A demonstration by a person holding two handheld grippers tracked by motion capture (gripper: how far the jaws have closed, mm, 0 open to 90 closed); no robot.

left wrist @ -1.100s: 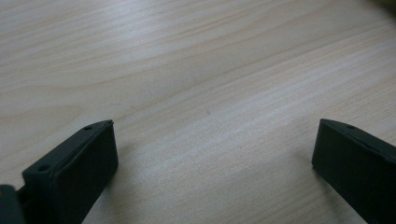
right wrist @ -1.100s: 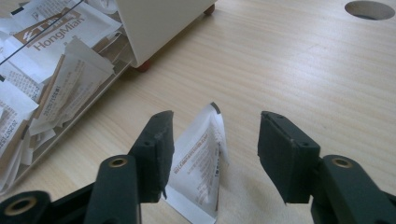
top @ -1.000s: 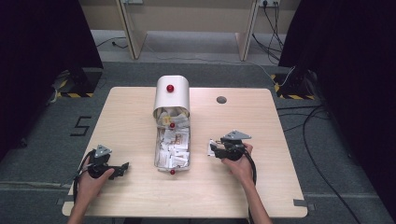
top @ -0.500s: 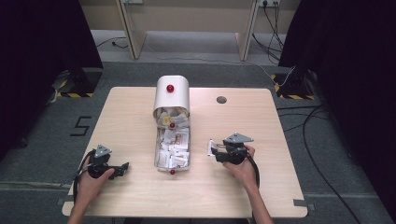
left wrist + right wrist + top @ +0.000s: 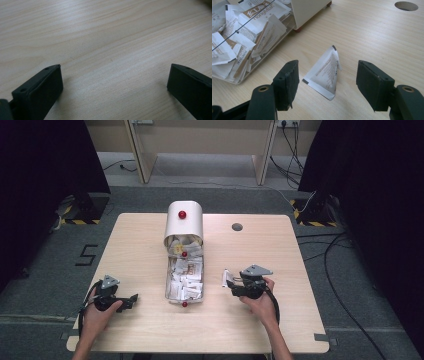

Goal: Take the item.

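Between my right gripper's (image 5: 327,83) parted jaws, which have just been opening, 1 white paper sachet (image 5: 325,74) lies free on the surface (image 5: 374,37), long axis pointing away from me.

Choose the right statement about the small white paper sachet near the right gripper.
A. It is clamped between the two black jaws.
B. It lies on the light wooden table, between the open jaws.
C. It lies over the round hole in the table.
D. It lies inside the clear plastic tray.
B: the small white paper sachet lies on the light wooden table, and the right gripper has its jaws apart on either side without touching it.
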